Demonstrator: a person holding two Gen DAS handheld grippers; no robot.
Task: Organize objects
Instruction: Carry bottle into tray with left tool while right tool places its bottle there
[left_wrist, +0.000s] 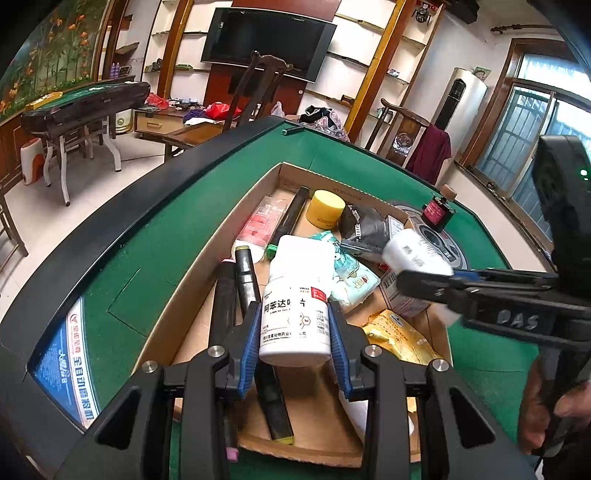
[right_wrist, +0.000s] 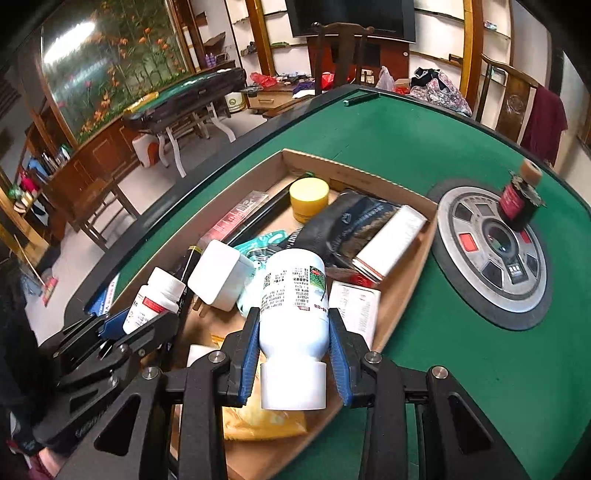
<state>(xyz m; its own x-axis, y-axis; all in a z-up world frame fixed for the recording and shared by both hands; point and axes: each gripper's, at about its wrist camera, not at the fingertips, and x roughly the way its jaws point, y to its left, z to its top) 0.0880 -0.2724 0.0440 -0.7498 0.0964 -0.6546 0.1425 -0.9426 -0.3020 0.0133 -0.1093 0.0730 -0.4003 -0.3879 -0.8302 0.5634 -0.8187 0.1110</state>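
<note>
Two grippers, two bottles, so we've got both hands full over the green tabletop (right_wrist: 388, 140). Going big to small: the tabletop carries a shallow cardboard box (left_wrist: 295, 173) crammed with stuff, and just beside the box sits a round metal centre panel (right_wrist: 491, 254) with a small dark bottle (right_wrist: 519, 201) standing on it.

Only the right wrist view gives us that panel whole, plus a white charger-like block (right_wrist: 221, 275) in the box; from the left wrist it's mostly hidden. The left wrist view in turn shows us black markers (left_wrist: 236, 291) lying along the box's left side and a yellow snack packet (left_wrist: 399, 336), which the right view mostly hides behind the bottle. Both views catch the yellow jar (right_wrist: 308, 197) at the far end of the box.

Our left gripper (left_wrist: 293, 338) is clamped on a white pill bottle (left_wrist: 295, 302) with a red mark on its label, blue pads pressed to both sides, held above the box with its cap pointing away from the camera. Our right gripper (right_wrist: 293, 345) pinches a white printed bottle (right_wrist: 293, 306) around its body, cap toward the camera, also over the box's near end. In the left view that one's a motion-blurred white smear at the right.
</note>
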